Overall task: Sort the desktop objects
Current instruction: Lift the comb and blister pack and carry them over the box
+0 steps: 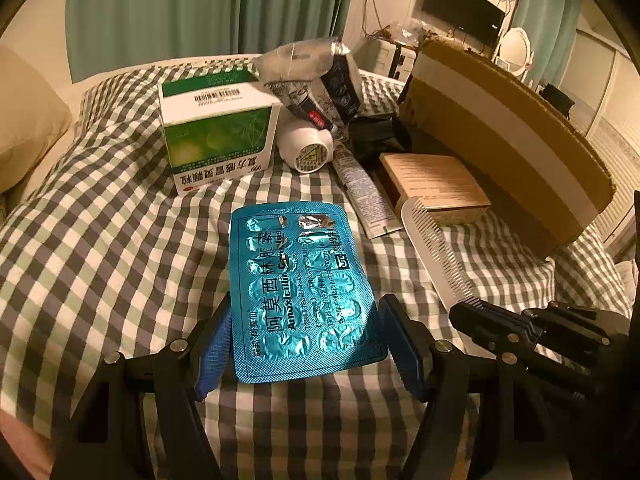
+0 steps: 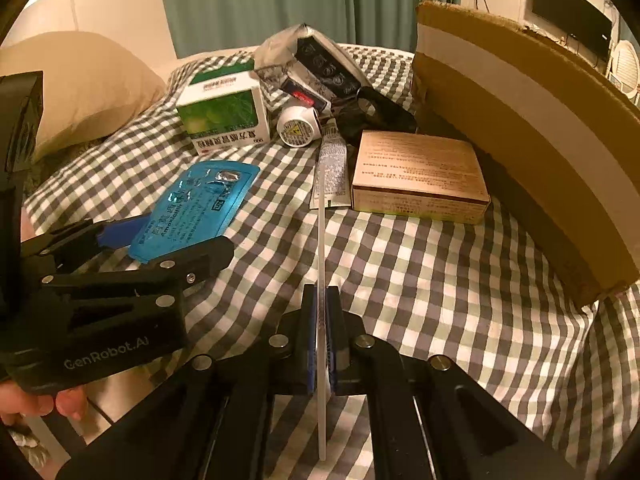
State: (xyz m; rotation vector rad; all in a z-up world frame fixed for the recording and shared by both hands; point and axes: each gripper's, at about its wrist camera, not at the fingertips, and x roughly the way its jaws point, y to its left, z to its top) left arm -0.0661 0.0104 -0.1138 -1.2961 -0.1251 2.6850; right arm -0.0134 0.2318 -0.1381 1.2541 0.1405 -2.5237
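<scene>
A blue amoxicillin blister pack [image 1: 304,292] is caught by its long edges between the blue pads of my left gripper [image 1: 308,320]. It is lifted a little off the checked bedcover [image 1: 100,240]. The right wrist view shows the same blister pack [image 2: 196,204] tilted up in the left gripper [image 2: 168,240]. My right gripper [image 2: 321,294] is shut on a white comb [image 2: 321,240], seen edge-on and pointing away. In the left wrist view the comb [image 1: 432,248] runs up from the right gripper [image 1: 468,308] at the right.
Behind lie a green-and-white medicine box [image 1: 216,132], a white jar [image 1: 308,148] on its side, a foil bag [image 1: 316,76], a printed sachet [image 1: 364,196] and a tan box [image 2: 420,172]. A large cardboard box [image 2: 520,112] stands at the right, a pillow [image 2: 80,84] at the left.
</scene>
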